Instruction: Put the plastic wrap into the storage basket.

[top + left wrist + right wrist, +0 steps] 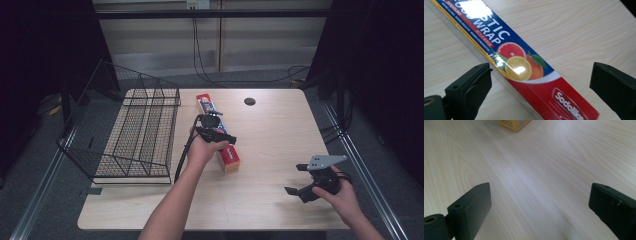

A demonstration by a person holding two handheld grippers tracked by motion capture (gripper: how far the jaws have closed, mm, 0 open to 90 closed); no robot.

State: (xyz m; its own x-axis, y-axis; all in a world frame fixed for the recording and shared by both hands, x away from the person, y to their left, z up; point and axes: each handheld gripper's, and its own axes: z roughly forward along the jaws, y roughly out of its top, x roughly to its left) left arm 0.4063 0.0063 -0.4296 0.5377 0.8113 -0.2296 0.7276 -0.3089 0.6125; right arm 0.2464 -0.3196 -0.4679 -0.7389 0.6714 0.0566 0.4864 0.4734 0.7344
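A long plastic wrap box point(227, 156), red and blue with citrus fruit printed on it, lies flat on the wooden table point(280, 140), running from the back toward the front. My left gripper point(219, 135) hovers over the box's middle. In the left gripper view the plastic wrap box point(524, 65) passes diagonally between the wide-apart jaws of the left gripper point(541, 75), and neither pad presses on it. My right gripper point(299, 181) is held open low over bare table at the front right. The right gripper point(540, 200) has nothing between its jaws, and the box's yellow end point(515, 123) lies farther off.
A black wire basket point(135, 132) stands on the table's left part, its tall mesh side leaning out past the left edge. A small dark round hole point(249, 101) sits near the back edge. Cables hang behind the table.
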